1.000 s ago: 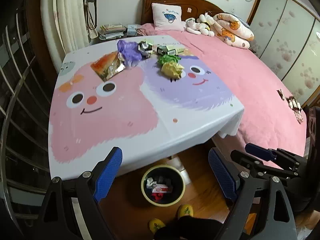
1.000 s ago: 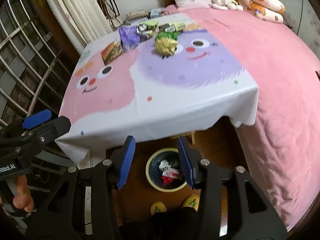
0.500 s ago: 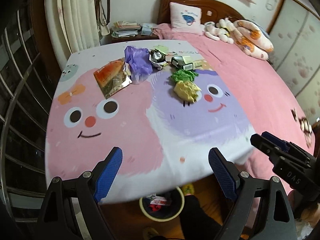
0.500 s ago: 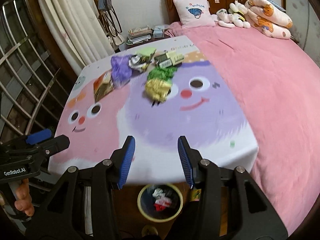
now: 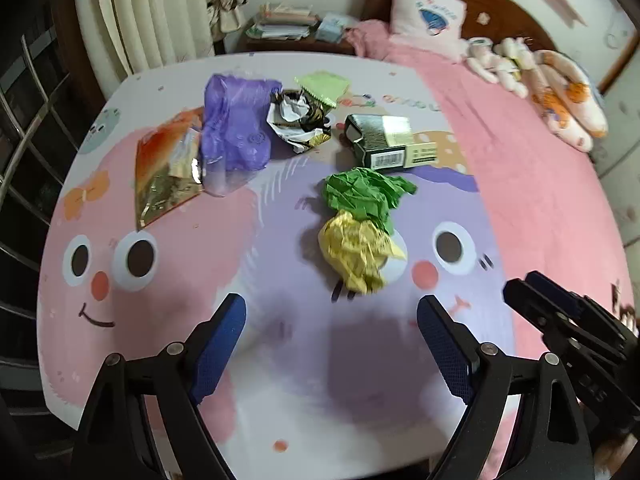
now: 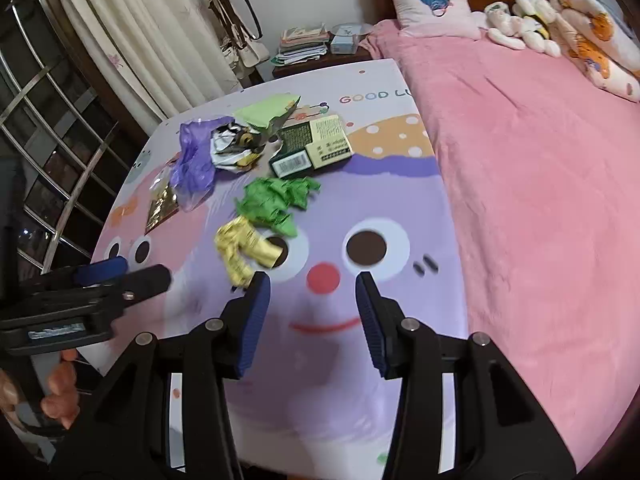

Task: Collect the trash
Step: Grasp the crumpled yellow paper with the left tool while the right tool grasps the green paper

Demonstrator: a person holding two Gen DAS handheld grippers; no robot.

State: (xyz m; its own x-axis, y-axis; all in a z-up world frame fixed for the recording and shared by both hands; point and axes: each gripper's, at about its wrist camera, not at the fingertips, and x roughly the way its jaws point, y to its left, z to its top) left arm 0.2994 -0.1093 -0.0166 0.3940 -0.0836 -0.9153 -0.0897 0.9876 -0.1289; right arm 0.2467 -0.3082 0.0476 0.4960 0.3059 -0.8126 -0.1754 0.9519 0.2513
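Observation:
Trash lies on the cartoon tablecloth (image 5: 168,280): a crumpled yellow paper ball (image 5: 358,254) (image 6: 244,250), a green paper wad (image 5: 366,196) (image 6: 276,202), a dark green box (image 5: 384,142) (image 6: 310,146), a crumpled foil wrapper (image 5: 298,118) (image 6: 234,146), a purple plastic bag (image 5: 236,128) (image 6: 194,160), an orange-gold snack bag (image 5: 166,170) (image 6: 162,204) and a light green packet (image 5: 322,86) (image 6: 266,110). My left gripper (image 5: 332,320) is open and empty, just short of the yellow ball. My right gripper (image 6: 312,292) is open and empty, right of the yellow ball.
A pink bed (image 6: 540,160) runs along the table's right side, with a pillow (image 6: 432,4) and plush toys (image 6: 532,20) at its head. A nightstand with books (image 6: 304,46) and curtains (image 6: 160,40) stand behind the table. A window grille (image 6: 52,128) is on the left.
Both grippers have risen from above the floor bin and moved forward over the table toward the trash pile. The bin has dropped out of view. Both stay open.

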